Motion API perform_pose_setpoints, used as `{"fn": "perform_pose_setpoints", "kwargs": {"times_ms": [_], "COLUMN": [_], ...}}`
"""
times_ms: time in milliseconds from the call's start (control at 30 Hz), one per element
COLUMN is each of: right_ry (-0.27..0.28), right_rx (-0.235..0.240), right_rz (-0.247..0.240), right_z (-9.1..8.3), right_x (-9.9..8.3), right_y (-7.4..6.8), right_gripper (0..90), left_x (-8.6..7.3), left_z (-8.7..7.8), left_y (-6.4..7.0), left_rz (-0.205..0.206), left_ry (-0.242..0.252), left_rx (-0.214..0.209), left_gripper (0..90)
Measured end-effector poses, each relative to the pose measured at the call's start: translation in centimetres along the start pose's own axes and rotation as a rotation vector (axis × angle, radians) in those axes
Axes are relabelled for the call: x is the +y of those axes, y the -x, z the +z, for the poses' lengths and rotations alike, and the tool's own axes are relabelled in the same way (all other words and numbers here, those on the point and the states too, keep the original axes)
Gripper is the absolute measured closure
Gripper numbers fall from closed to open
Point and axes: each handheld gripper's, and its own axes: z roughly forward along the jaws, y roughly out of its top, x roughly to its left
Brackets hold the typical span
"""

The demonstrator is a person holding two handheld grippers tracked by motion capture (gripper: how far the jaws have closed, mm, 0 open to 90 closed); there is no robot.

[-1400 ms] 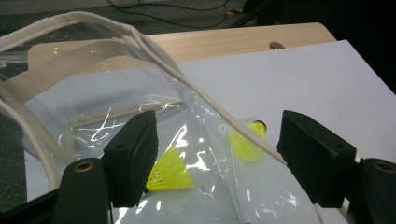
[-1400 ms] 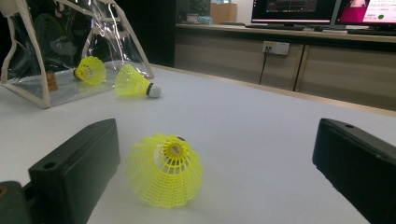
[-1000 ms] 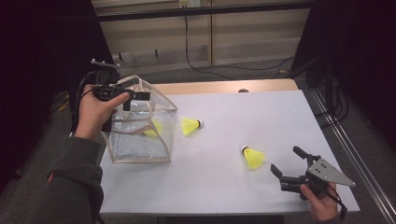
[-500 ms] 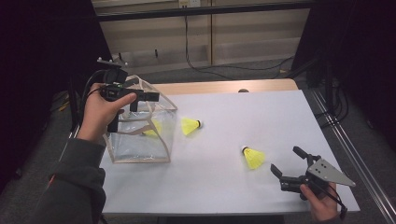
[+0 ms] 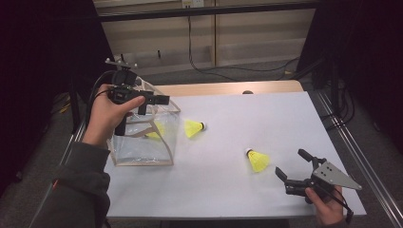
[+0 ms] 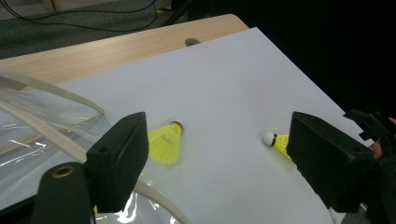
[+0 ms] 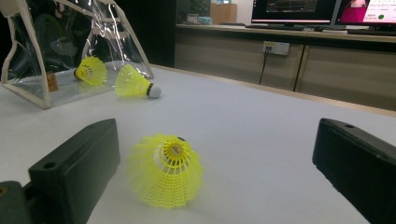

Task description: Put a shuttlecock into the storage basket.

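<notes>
Three yellow shuttlecocks are in view. One [image 5: 154, 133] lies inside a clear plastic bag [image 5: 142, 152] at the table's left. Another [image 5: 192, 128] rests on the white table just right of the bag. The third [image 5: 257, 160] lies near the front right. My left gripper [image 5: 147, 107] hovers over the bag's top, open and empty; its view frames two shuttlecocks [image 6: 166, 142] [image 6: 280, 142] between wide jaws. My right gripper [image 5: 292, 164] stands open low at the front right, just short of the third shuttlecock [image 7: 166, 170], which sits ahead of its left jaw.
The white table [image 5: 247, 114] ends in a wooden strip at the back [image 5: 228, 88]. Metal rails run along the right side [image 5: 351, 142]. Dark floor and cables lie beyond. Monitors [image 7: 299, 9] stand on a far counter in the right gripper view.
My left gripper has drifted a little to the right above the bag, still open. The right gripper and the shuttlecocks have stayed put.
</notes>
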Motion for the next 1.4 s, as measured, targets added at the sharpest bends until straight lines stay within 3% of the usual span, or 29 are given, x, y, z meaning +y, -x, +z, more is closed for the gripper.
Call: {"fn": "perform_pose_setpoints", "kwargs": {"times_ms": [233,633,1400], "right_ry": [0.0,0.0,0.002], "right_rx": [0.001,0.002,0.004], "right_rz": [-0.001,0.0,-0.003], "right_z": [0.0,0.0,0.0], "right_x": [0.0,0.0,0.0], "right_y": [0.0,0.0,0.0], "right_gripper": [0.7,0.7,0.8], "left_x": [0.0,-0.4,-1.5], "left_z": [0.8,1.9,3.1], "left_y": [1.1,2.3,3.3], "left_rz": [0.029,0.045,0.06], "left_ry": [-0.009,-0.018,-0.03], "left_rx": [-0.032,-0.067,-0.124], "left_gripper": [20.3,18.6,16.3]}}
